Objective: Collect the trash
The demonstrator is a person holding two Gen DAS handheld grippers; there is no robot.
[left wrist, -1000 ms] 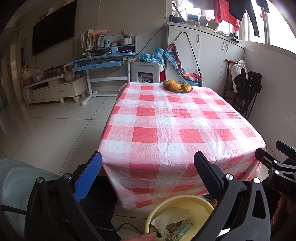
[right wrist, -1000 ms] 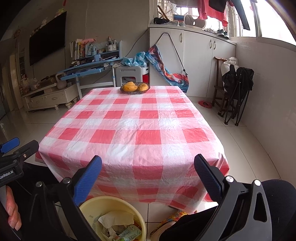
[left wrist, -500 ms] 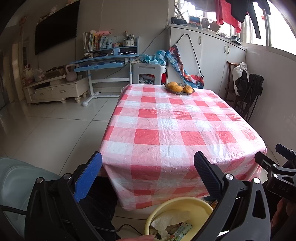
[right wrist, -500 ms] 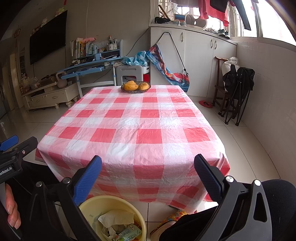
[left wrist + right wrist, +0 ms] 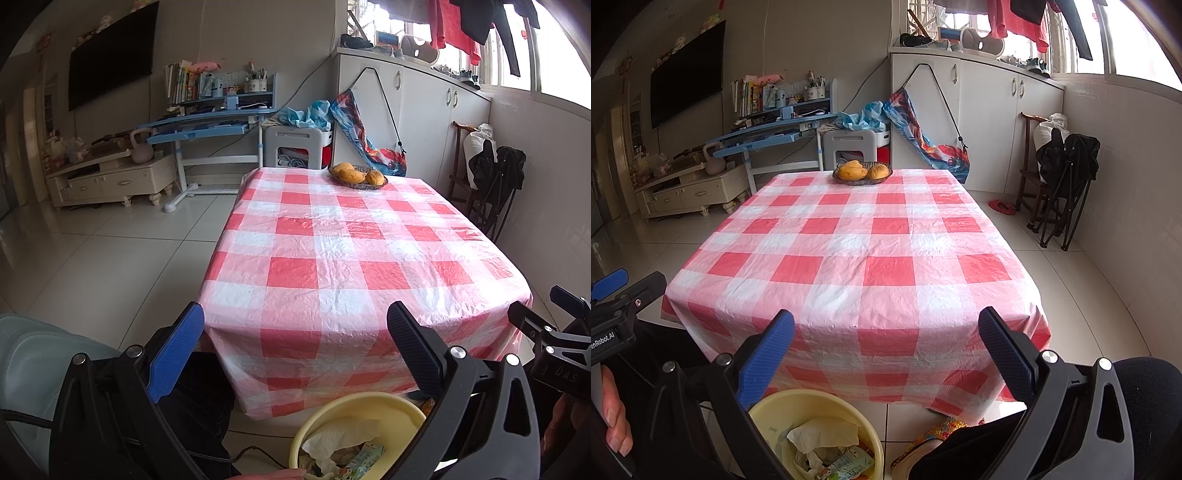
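Both grippers, left gripper (image 5: 295,347) and right gripper (image 5: 886,347), being held open, empty, slightly raised since before; yellow bin (image 5: 775,410) already holding trash; checked table (image 5: 857,258) bare of litter.

The yellow bin (image 5: 783,413) is getting cut off by the bottom edge in both views, and the gripper arms are covering part of its rim. The stuff inside (image 5: 827,446) is only partly showing, so the small packet's label is staying unreadable. Book spines on the shelf (image 5: 183,79) are looking too tiny to read. The hand (image 5: 615,417) is getting clipped at the left edge.
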